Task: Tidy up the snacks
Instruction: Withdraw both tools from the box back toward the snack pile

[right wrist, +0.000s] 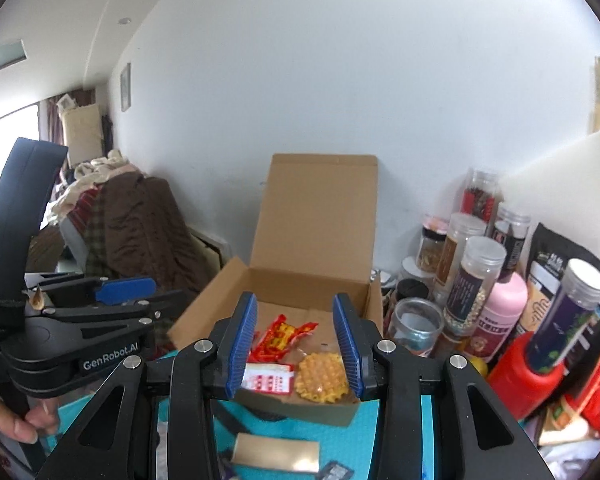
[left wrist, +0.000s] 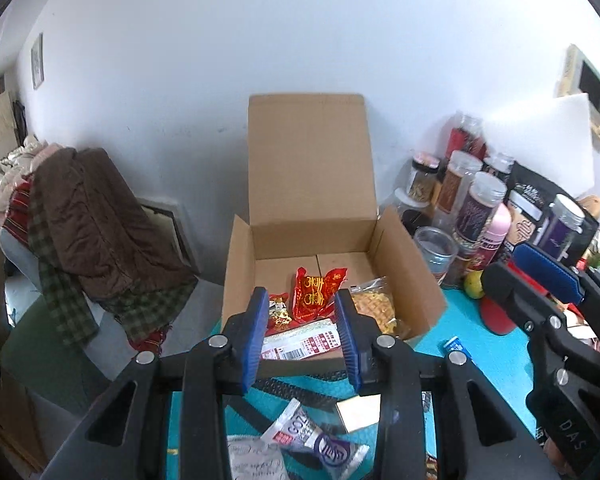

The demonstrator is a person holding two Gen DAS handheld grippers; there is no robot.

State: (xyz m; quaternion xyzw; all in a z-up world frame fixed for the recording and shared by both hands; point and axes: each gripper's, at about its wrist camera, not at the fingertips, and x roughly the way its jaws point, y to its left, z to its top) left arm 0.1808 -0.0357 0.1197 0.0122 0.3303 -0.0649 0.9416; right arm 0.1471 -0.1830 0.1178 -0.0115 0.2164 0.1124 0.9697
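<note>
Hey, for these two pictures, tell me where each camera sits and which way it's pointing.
Left wrist: sits on the left gripper, looks forward and down into the open cardboard box against the white wall; the right gripper shows at right.
Right wrist: sits on the right gripper, looks at the same cardboard box; the left gripper and a hand show at left.
Shared: box, waffle snack, red packet, jars, blue table.

box (left wrist: 324, 240): on table (left wrist: 496, 356) | snacks (left wrist: 316, 294): in box | jars (left wrist: 472, 200): right of box
</note>
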